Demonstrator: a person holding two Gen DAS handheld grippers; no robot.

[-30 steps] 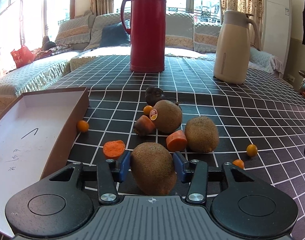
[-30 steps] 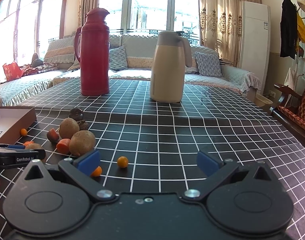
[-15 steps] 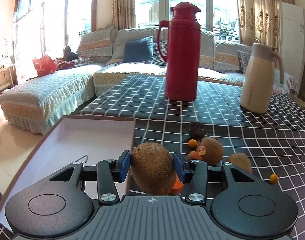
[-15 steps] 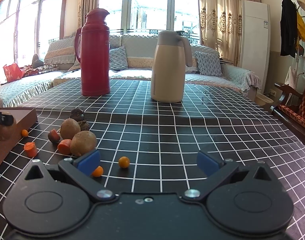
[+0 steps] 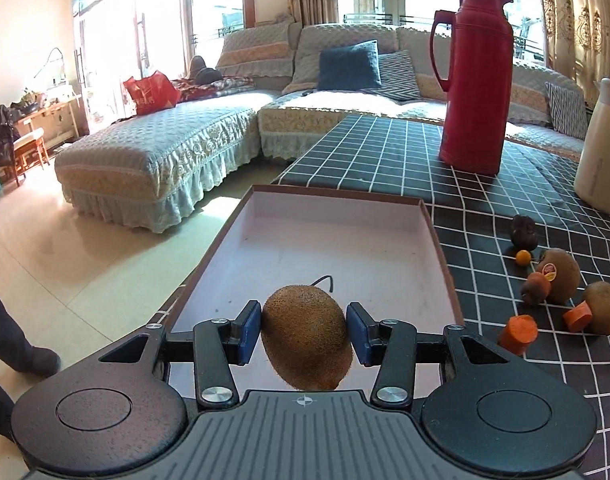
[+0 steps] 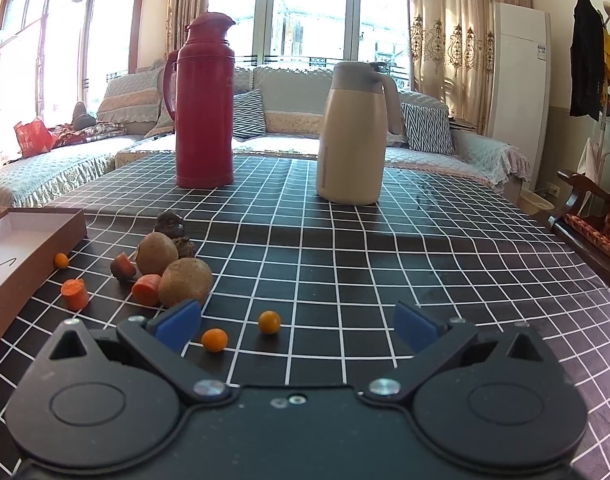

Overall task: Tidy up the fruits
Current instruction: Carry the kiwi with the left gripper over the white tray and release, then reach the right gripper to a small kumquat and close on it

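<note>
Since the earlier frame, the left gripper [image 5: 304, 331] has carried its kiwi [image 5: 307, 336] away from the fruit pile to above the near end of the cardboard box [image 5: 439, 236], which now fills the frame's centre. Its blue pads press the kiwi's two sides, jaws partly closed around its middle. The fruit looks light, fuzzy and soft-fleshed, so a gentle hold across the widest part seems best. At right lie two more kiwis [image 5: 559, 274], carrot pieces [image 5: 519, 330] and kumquats [image 5: 523, 257]. The right gripper [image 6: 295, 322] hangs wide open and empty, low over the checked tablecloth [image 6: 385, 256].

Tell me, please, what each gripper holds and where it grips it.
Left gripper pinches a kiwi by its sides; right gripper holds nothing.
</note>
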